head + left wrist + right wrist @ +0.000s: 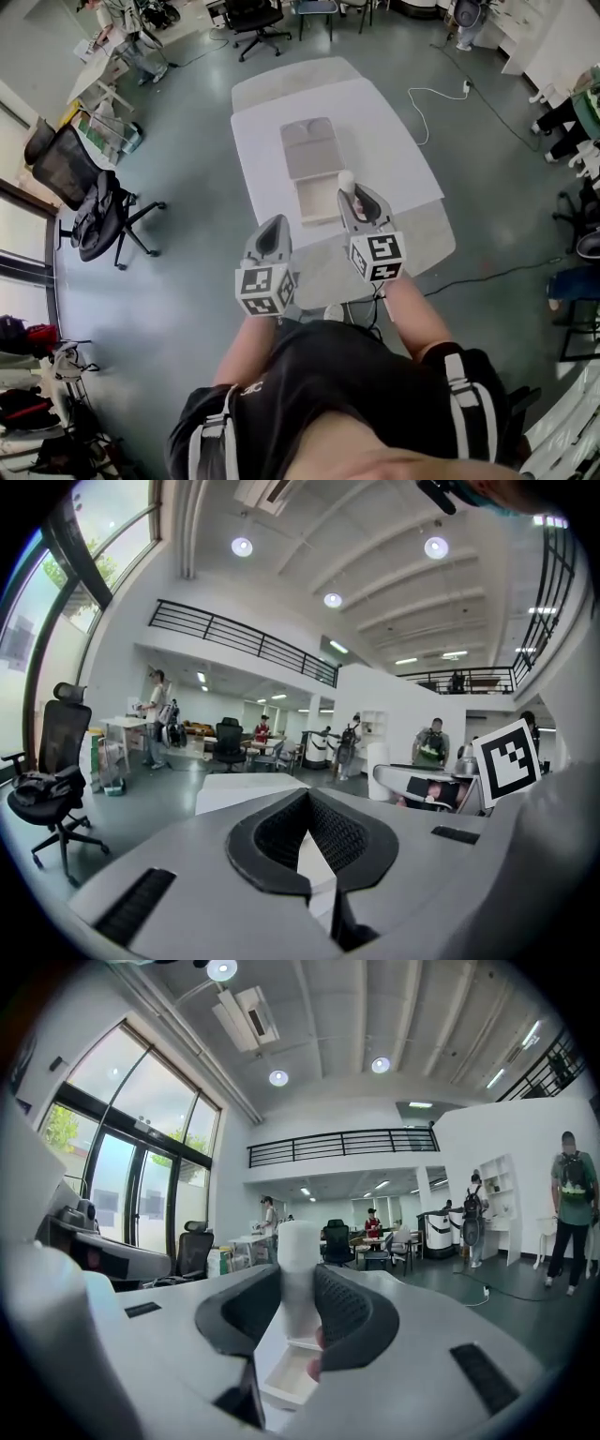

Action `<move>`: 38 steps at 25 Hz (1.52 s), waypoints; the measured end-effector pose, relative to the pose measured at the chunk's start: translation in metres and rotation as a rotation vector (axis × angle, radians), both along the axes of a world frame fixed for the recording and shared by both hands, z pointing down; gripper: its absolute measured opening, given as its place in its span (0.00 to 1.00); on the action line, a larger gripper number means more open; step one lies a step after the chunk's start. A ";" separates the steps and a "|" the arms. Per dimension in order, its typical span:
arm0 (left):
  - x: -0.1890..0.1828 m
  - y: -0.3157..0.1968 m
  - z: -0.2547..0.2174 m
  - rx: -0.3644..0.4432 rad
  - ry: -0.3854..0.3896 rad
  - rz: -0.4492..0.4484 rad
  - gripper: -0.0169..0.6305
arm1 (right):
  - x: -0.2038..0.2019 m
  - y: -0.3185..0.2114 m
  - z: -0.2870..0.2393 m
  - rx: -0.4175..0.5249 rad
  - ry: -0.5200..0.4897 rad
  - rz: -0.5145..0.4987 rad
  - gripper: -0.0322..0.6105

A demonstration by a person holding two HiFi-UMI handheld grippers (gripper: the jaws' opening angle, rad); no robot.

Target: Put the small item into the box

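The item (298, 1246) is held clamped upright in the right gripper (351, 194) by the open box's (315, 201) edge, the left gripper (307, 799) closed empty; centring over the box, lowering and release seem called for next.

We record the left tongs (274, 223) and right tongs (356, 195): grey shells, black ribbed pads (342, 836), each bearing a black-and-white marker cube (265, 289). Black shirt (328, 375) (short-sleeved), white-striped straps (459, 394).
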State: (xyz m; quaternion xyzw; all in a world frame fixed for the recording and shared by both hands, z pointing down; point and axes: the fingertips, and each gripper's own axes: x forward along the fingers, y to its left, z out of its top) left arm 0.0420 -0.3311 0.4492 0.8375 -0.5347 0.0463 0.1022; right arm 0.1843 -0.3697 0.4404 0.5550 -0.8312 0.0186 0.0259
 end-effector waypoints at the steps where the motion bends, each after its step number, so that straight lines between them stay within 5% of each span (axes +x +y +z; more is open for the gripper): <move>1: -0.003 -0.003 0.002 -0.006 -0.001 -0.007 0.03 | -0.002 -0.006 0.005 -0.012 0.011 -0.011 0.22; 13: -0.034 -0.022 0.012 -0.039 -0.007 -0.112 0.03 | -0.021 -0.084 0.087 -0.235 0.205 -0.109 0.22; 25: -0.072 -0.021 0.024 -0.057 -0.020 -0.199 0.03 | -0.042 -0.115 0.224 -0.549 0.485 -0.227 0.22; 38: -0.111 -0.024 0.024 -0.056 -0.031 -0.265 0.03 | -0.055 -0.127 0.294 -0.699 0.708 -0.305 0.22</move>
